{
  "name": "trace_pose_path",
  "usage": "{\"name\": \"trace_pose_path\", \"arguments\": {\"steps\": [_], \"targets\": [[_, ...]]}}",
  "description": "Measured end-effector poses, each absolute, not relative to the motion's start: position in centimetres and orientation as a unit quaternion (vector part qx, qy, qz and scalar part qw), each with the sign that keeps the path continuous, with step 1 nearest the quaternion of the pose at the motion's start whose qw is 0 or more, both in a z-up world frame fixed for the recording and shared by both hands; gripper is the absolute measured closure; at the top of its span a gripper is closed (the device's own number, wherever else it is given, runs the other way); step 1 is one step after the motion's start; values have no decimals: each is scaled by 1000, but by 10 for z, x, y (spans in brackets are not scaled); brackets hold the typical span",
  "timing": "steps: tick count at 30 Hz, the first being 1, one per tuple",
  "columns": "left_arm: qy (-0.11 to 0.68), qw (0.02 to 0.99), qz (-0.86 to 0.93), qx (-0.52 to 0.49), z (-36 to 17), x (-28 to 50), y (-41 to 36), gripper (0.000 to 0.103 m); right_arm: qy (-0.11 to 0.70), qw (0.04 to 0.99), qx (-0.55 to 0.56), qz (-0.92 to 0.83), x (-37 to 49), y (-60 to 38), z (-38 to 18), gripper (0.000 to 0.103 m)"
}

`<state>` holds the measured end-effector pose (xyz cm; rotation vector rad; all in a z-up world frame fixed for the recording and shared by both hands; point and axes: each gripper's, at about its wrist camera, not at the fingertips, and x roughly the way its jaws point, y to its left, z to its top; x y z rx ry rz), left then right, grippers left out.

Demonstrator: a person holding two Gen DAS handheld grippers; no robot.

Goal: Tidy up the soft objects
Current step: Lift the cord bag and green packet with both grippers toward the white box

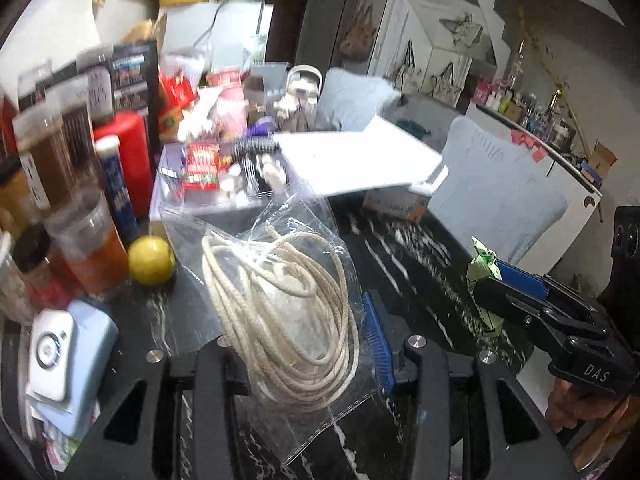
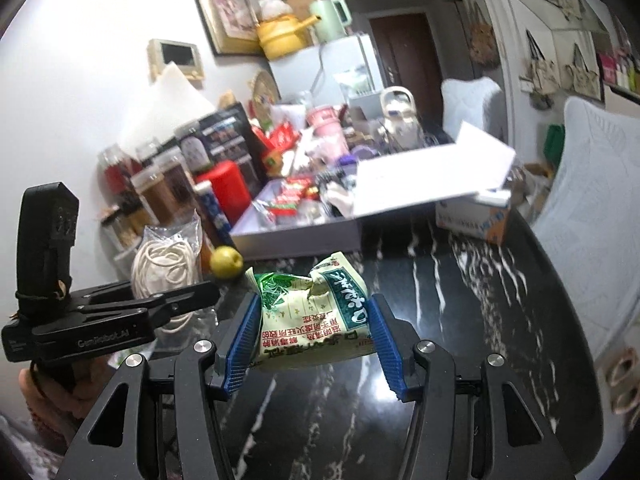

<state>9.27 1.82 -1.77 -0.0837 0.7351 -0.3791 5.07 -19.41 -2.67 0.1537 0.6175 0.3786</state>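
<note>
Rope bag (image 1: pixel 280 312): we see a clear, crinkled plastic bag holding a loose coil of cream braided cord, lifted above the black marble-look table (image 1: pixel 420 264), just right of the yellow-green round fruit (image 1: pixel 151 261).
Left gripper (image 1: pixel 304 344): we have it closed on the rope bag; one ribbed blue pad (image 1: pixel 378 344) presses the bag's right side, the other pad is hidden behind the plastic.
Packet (image 2: pixel 316 312): a soft, puffy pale-green pouch with a dark green panel and red print, its top crumpled; it hangs over the table, right of the fruit (image 2: pixel 226 262).
Right gripper (image 2: pixel 314 328): we have its two blue ribbed pads closed against the packet's two sides, holding it.
Open box (image 2: pixel 296 236): shallow, pale, rectangular, behind the fruit, filled with small red-wrapped items and clutter; its white lid is tilted up.
Jars (image 1: pixel 52 160): clear plastic, cylindrical, with brown contents, left of the fruit.
</note>
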Motion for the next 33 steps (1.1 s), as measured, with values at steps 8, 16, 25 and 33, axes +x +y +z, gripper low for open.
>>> {"name": "trace_pose_path", "arguments": {"steps": [8,16,25,33], "targets": [[315,933,-173,-30,17,107,26,61,263,941,59,204,67,-194,7,49],[278,947,-158,-28,42,148,40,61,233,949,36,208,105,-187,35,49],[260,955,-143,-27,50,204,47,61,223,949,27,220,169,-170,48,49],[256,957,-133,-40,48,254,54,61,214,951,23,224,226,-160,55,49]]}}
